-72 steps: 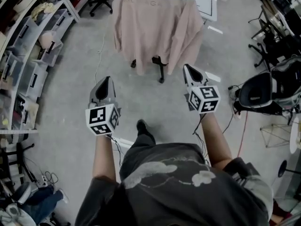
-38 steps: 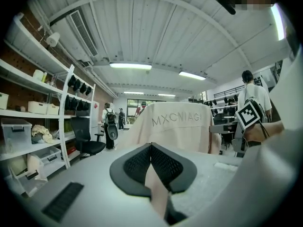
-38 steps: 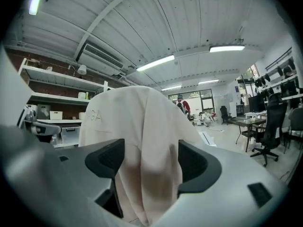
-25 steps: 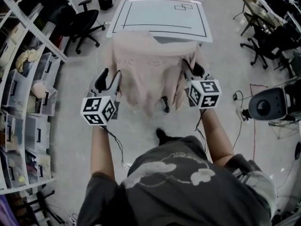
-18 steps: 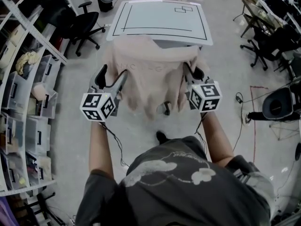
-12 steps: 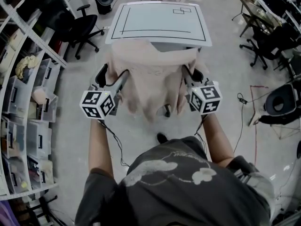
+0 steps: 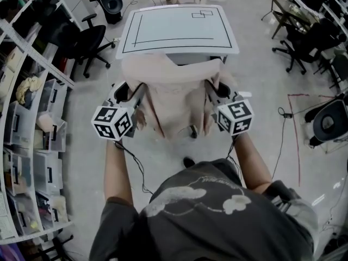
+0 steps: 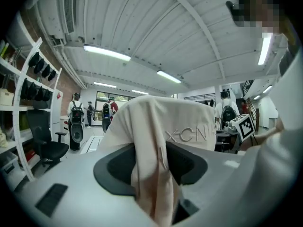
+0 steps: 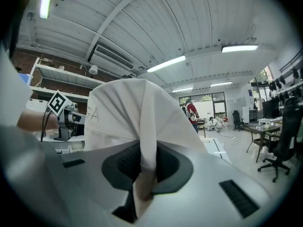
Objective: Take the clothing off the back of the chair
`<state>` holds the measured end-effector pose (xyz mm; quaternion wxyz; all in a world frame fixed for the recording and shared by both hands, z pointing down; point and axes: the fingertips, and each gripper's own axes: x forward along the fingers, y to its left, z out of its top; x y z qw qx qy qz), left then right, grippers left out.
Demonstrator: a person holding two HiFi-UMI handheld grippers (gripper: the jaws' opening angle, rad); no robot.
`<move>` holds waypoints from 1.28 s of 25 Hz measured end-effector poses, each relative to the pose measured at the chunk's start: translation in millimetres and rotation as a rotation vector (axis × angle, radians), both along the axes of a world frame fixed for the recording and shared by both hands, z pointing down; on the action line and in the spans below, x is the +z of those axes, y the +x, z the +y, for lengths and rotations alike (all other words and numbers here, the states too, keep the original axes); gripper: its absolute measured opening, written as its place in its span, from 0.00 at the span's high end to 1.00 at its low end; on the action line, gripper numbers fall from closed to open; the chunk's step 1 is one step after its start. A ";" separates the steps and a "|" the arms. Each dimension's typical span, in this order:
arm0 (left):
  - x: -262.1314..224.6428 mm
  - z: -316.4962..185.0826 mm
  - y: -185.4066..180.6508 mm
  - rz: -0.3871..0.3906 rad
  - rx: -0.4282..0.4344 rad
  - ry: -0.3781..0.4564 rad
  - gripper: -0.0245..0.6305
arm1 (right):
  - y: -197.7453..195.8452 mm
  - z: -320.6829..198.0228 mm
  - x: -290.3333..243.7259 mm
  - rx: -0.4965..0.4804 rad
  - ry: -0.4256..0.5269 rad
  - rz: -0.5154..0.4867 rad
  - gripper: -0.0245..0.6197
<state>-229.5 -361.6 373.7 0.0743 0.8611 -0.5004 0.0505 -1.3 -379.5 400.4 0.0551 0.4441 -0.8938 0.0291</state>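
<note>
Head view: where's the beige clothing (image 7: 175, 94)?
— Draped over the chair (image 7: 193, 130), on the near side of the desk (image 7: 179, 15).
Tongs?
— Left tongs (image 7: 132, 91) have just been closing, left fold pinched between them. Right tongs (image 7: 216, 90) almost fully closed, clamped on the right fold.

clothing (image 7: 175, 97) on chair (image 7: 193, 130) | table (image 7: 179, 29) behind chair | left tongs (image 7: 132, 91) left of clothing, right tongs (image 7: 214, 87) right
</note>
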 end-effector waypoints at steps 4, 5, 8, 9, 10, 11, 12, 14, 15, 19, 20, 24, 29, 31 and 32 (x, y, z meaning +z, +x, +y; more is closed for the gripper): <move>3.0 10.7 -2.6 -0.057 0.006 -0.007 0.76 | 1.5 2.4 0.1 -0.011 -0.007 0.012 0.93; 4.6 14.8 -5.0 -0.060 0.007 -0.014 0.77 | 1.7 3.9 0.6 -0.016 -0.010 0.012 0.93; 6.4 26.6 -7.3 -0.058 0.001 -0.021 0.84 | 4.4 8.1 0.9 -0.030 -0.011 0.008 0.93; 6.1 29.8 -6.5 -0.058 -0.006 -0.019 0.86 | 5.5 9.3 0.7 -0.032 -0.010 0.005 0.93; 5.5 32.3 -5.4 -0.060 -0.016 -0.015 0.89 | 6.5 10.2 0.5 -0.031 -0.009 0.001 0.93; 4.8 34.1 -4.3 -0.063 -0.026 -0.011 0.91 | 7.5 10.8 0.3 -0.027 -0.009 -0.006 0.93; 4.0 35.5 -3.4 -0.068 -0.037 -0.008 0.93 | 8.5 11.2 0.0 -0.021 -0.010 -0.012 0.93; 2.8 38.9 -3.3 -0.073 -0.052 -0.008 0.94 | 10.8 13.4 -0.6 -0.005 -0.015 -0.025 0.94; 2.2 41.6 -4.2 -0.066 -0.053 -0.012 0.94 | 11.7 15.7 -1.2 0.002 -0.016 -0.028 0.94; -2.3 54.5 -8.6 -0.042 -0.052 -0.015 0.95 | 15.8 28.3 -7.4 0.014 -0.009 -0.023 0.95; -3.4 57.4 -8.1 -0.044 -0.055 -0.012 0.95 | 17.6 31.0 -9.5 0.017 -0.008 -0.025 0.95; -5.1 70.6 -2.0 -0.045 -0.062 -0.001 0.95 | 26.9 42.7 -13.0 0.032 -0.013 -0.046 0.95; -5.2 93.0 6.0 -0.049 -0.051 -0.001 0.95 | 35.9 63.3 -15.0 0.034 -0.010 -0.049 0.95; -4.7 102.6 10.2 -0.048 -0.052 0.000 0.95 | 39.9 72.1 -17.0 0.033 -0.006 -0.050 0.95; -4.3 107.8 11.6 -0.047 -0.053 0.000 0.95 | 41.1 76.8 -18.2 0.032 -0.005 -0.050 0.95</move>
